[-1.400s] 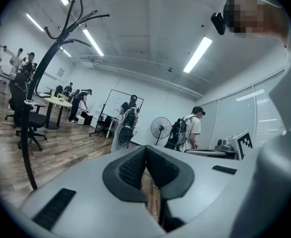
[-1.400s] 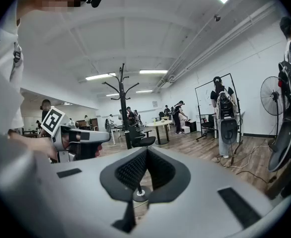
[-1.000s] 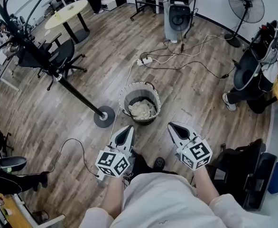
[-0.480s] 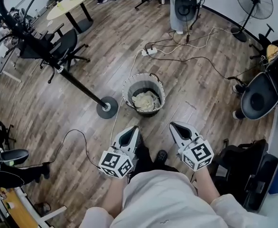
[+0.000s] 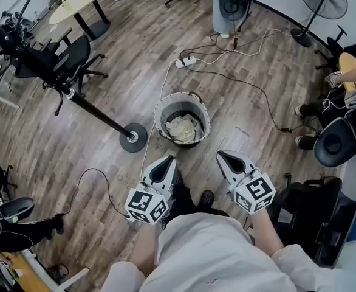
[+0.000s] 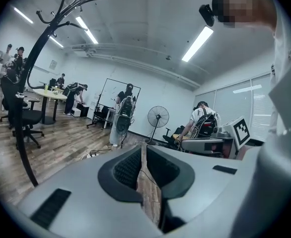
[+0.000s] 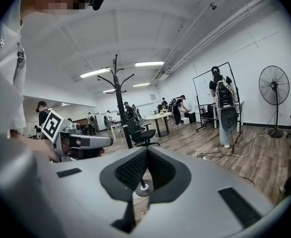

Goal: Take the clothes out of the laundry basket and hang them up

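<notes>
A round grey laundry basket (image 5: 163, 101) stands on the wooden floor ahead of me, with a pale crumpled cloth (image 5: 182, 128) lying inside. My left gripper (image 5: 169, 159) and right gripper (image 5: 220, 154) hover side by side just short of the basket, both shut and empty. A black coat stand (image 5: 81, 98) rises from its round base (image 5: 133, 138) left of the basket. In the left gripper view the stand (image 6: 29, 109) leans at the left, and the shut left gripper (image 6: 142, 145) holds nothing. The right gripper (image 7: 146, 150) is likewise shut, with the stand (image 7: 120, 105) straight ahead of it.
Cables and a power strip (image 5: 186, 61) trail across the floor beyond the basket. Office chairs (image 5: 68, 62), a round table (image 5: 79, 0), a standing fan (image 5: 321, 2) and a rack (image 5: 229, 3) ring the room. A black bag (image 5: 308, 215) sits at my right. People stand in the background.
The head view has swung, so the basket and coat stand sit a little higher and further left in the picture. Both grippers have stayed shut and side by side in front of me.
</notes>
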A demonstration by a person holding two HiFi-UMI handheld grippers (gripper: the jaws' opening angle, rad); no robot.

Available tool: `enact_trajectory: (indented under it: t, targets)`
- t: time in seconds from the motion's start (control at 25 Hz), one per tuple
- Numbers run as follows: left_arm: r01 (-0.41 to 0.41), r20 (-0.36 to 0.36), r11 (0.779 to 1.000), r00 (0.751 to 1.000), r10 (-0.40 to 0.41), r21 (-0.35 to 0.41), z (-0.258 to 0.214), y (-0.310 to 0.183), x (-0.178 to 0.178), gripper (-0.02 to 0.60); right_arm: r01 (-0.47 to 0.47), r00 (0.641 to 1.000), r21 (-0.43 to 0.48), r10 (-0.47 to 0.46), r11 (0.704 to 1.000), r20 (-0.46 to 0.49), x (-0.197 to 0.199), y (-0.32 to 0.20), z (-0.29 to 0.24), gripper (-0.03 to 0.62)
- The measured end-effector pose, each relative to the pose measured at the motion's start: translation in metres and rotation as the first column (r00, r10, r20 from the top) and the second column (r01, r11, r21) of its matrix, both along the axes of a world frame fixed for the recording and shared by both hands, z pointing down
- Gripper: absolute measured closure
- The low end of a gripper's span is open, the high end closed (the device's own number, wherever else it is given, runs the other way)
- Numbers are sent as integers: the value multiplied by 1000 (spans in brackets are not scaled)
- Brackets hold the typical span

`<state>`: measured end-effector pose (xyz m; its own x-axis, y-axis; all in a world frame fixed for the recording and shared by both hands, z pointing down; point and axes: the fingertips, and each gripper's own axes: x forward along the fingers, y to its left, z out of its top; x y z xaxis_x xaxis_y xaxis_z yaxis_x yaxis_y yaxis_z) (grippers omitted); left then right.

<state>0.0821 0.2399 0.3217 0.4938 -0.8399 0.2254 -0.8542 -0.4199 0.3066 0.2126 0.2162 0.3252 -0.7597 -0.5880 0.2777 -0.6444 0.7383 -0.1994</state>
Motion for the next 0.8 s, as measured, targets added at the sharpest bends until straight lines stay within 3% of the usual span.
enact_trajectory:
  t: [0.12,0.24,0.64,0.8]
  targets:
    - [-20,-3,1000,1000,20,2,0,-19,-11,554,-5,1000,-7,5,1000,-5,-12,-16,-3,569]
    - [-43,2,999,999,43,5,-1,-38,-21,494,-13,1000,-14,13,1000,-11,-23,-34,-3,566]
    - [-96,-12,995,995,96,13,3,-93,-59,463,-42,999,-39,40,998,-34,-61,-83,3,476]
    - [-137,-19,990,990,137,16,5,-108,-70,459,-54,998,-46,52,998,-39,-80,-97,4,476]
